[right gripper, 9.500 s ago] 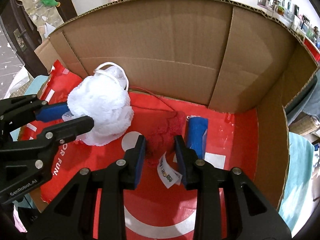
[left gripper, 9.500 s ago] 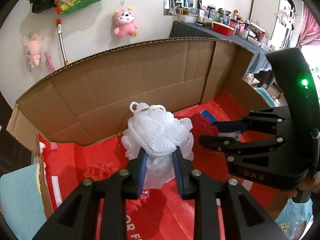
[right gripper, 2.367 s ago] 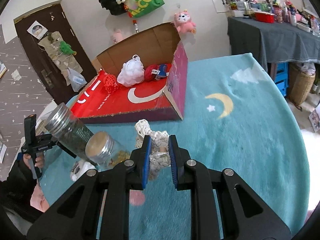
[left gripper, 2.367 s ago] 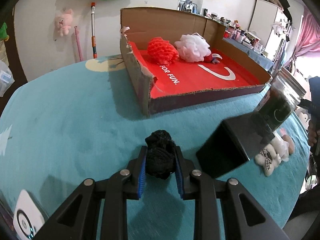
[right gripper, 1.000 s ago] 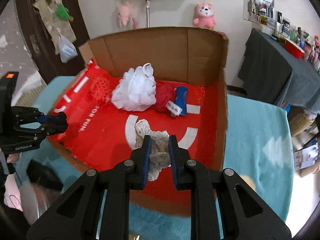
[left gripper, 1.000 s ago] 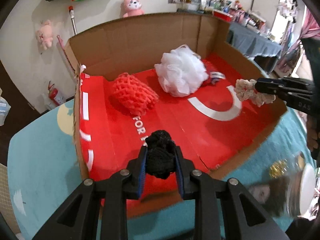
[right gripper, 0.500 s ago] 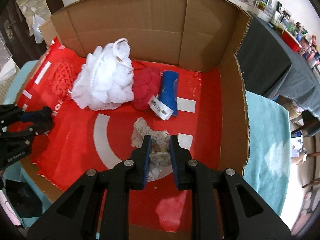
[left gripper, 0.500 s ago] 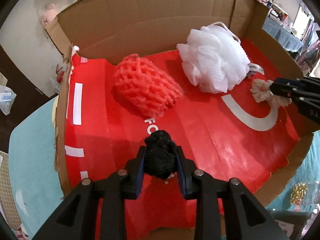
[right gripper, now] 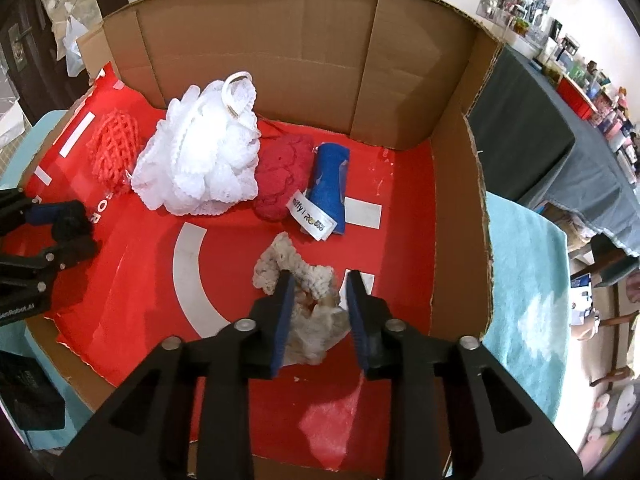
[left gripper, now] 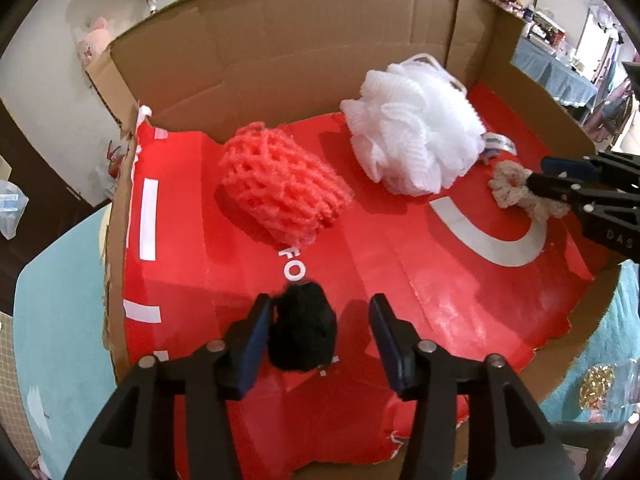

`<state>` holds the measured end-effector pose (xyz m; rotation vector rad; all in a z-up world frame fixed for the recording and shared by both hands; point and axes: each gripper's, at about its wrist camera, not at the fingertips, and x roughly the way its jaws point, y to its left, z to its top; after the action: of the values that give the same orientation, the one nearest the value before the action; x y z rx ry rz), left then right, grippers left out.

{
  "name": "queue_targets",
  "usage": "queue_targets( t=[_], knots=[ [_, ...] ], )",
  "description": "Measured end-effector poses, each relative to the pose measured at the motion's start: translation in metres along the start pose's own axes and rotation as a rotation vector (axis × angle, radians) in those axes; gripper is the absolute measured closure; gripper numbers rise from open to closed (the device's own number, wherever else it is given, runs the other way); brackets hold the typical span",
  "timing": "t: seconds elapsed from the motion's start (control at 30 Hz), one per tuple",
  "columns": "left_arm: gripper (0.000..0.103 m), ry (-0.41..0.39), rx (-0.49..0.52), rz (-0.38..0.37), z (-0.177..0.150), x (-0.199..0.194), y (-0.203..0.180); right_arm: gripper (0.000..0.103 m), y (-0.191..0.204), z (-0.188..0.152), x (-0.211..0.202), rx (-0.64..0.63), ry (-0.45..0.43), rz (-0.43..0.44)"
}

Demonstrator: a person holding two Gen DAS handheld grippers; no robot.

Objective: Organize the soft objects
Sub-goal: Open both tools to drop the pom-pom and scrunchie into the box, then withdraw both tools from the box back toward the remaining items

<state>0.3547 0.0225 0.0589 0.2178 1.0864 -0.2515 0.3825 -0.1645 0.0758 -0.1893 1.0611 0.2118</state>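
Note:
In the left wrist view my left gripper point(left gripper: 320, 308) hangs low over the red floor of the cardboard box point(left gripper: 280, 52). Its jaws are opening around a black knitted ball point(left gripper: 302, 328), which leans on the left pad and stands apart from the right one. My right gripper point(right gripper: 320, 284) is opening too, with a beige crocheted scrunchie point(right gripper: 296, 272) lying loose on the floor between its fingers. Behind them sit a red mesh net point(left gripper: 280, 184), a white bath pouf point(left gripper: 416, 128), a red crochet piece point(right gripper: 284, 176) and a blue roll with a label point(right gripper: 330, 184).
Tall cardboard walls point(right gripper: 452, 208) close the box at the back and right; the near side is low and torn. A teal cloth point(left gripper: 60, 280) covers the table around it. A jar with gold bits point(left gripper: 600, 380) lies outside the box's near corner. A dark-draped side table point(right gripper: 540, 140) stands beyond.
Both grippers came down into the box and their jaws spread. The black ball and the beige scrunchie are no longer pinched and now rest on the red floor.

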Motion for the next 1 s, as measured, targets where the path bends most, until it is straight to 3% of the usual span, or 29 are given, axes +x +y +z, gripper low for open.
queue_targets(
  t=[0.07,0.17,0.33,0.47,0.63,0.7,1.0],
  knots=[
    [0.040,-0.019,0.005,-0.010,-0.002,-0.007,-0.002,0.055,0.006,-0.002,-0.004,-0.004,-0.007,0.027],
    [0.034,-0.062,0.015,-0.012,-0.006,-0.022,-0.005,0.041,0.017,-0.004,-0.014,-0.036,-0.044,-0.017],
    [0.017,-0.140,-0.010,-0.029,-0.017,-0.056,-0.009,0.040,0.022,-0.007,-0.041,-0.024,-0.081,-0.010],
    [0.007,-0.236,-0.057,-0.029,-0.027,-0.095,-0.007,0.027,0.021,-0.014,-0.082,-0.011,-0.157,-0.009],
    [0.001,-0.350,-0.108,-0.055,-0.040,-0.138,-0.017,0.025,0.027,-0.033,-0.144,0.008,-0.268,-0.003],
    [0.000,-0.394,-0.111,-0.045,-0.047,-0.152,-0.022,0.019,0.031,-0.042,-0.166,0.008,-0.314,-0.009],
    [0.000,-0.598,-0.094,-0.024,-0.113,-0.228,-0.066,0.010,0.052,-0.118,-0.266,0.024,-0.554,0.024]
  ],
)
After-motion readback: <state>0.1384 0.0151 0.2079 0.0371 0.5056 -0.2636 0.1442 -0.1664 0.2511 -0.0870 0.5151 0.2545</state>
